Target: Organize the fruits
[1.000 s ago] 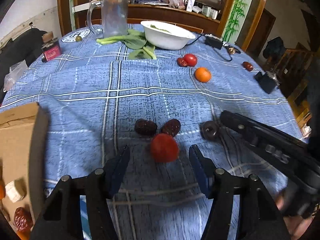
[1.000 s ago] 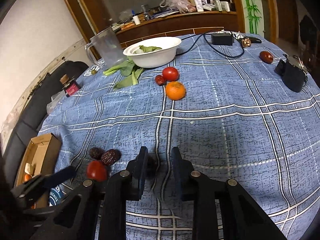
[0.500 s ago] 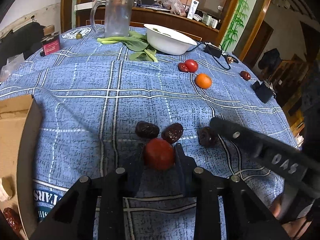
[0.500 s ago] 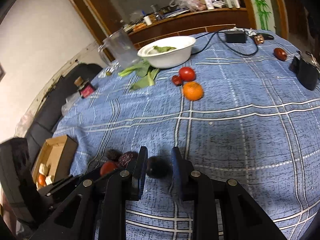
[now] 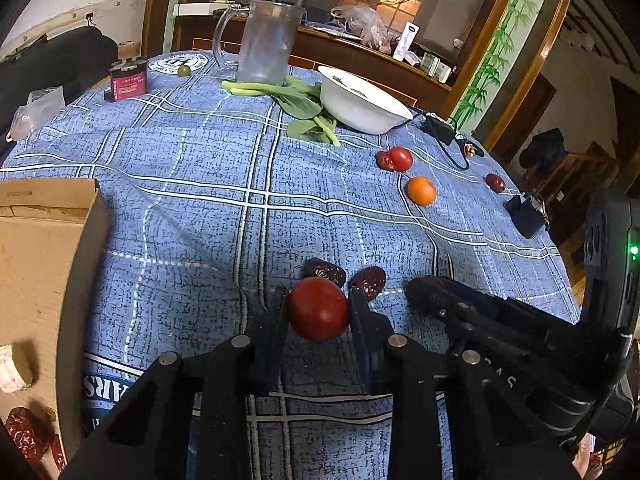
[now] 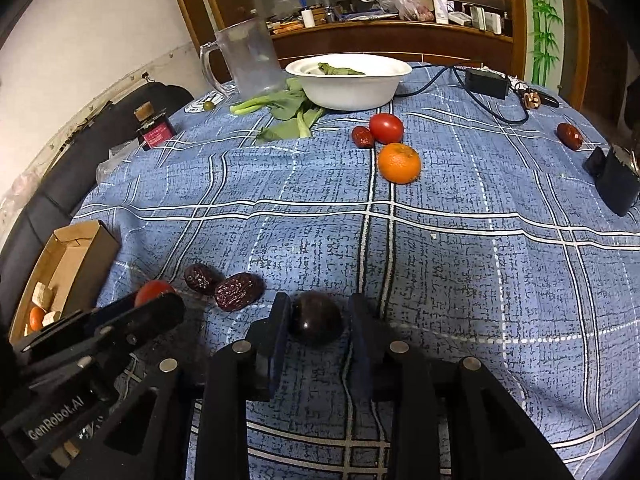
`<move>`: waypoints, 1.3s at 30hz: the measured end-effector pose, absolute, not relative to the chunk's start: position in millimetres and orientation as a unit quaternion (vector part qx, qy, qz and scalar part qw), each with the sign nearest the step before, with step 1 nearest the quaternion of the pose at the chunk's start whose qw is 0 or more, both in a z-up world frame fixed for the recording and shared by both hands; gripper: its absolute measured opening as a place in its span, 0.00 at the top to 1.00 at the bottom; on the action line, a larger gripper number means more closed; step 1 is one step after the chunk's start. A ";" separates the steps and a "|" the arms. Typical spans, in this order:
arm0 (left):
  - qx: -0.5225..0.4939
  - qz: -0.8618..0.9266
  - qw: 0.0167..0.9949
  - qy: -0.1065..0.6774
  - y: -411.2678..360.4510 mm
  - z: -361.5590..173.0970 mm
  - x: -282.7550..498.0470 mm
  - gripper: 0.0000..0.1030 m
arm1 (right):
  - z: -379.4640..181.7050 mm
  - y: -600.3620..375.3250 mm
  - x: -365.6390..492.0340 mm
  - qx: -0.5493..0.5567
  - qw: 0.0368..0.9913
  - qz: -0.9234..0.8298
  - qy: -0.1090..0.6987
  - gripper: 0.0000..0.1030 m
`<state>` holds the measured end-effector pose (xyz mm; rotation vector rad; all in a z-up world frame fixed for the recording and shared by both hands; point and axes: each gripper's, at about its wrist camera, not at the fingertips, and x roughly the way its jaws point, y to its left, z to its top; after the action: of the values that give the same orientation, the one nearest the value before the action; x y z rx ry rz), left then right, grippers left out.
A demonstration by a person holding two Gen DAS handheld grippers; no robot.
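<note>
Blue plaid counter (image 5: 248,200): left hand-held gripper (image 5: 318,312) clamps soft tomato (image 5: 318,308) at mid-girth, beside cardboard box (image 5: 40,264); right hand-held gripper (image 6: 316,320) grasps dark fruit (image 6: 316,317).

Both tools are matte black. The left gripper (image 5: 318,320) has dark blue pads (image 5: 362,336) and round silver screws along its arms. The right gripper (image 6: 318,320) looks alike; the left's body carries white "GenRobot.AI" lettering, the right's a green light.
</note>
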<state>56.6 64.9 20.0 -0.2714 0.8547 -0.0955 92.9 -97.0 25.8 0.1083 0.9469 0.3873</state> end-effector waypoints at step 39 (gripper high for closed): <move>-0.219 0.057 0.856 0.465 303.1 39.9 17.0 0.72 | 73.7 120.0 55.4 0.081 0.782 0.370 0.494 0.77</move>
<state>17.0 303.1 39.9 -0.4600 0.9771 0.1192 55.4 120.0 73.7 0.1749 1.0670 0.7989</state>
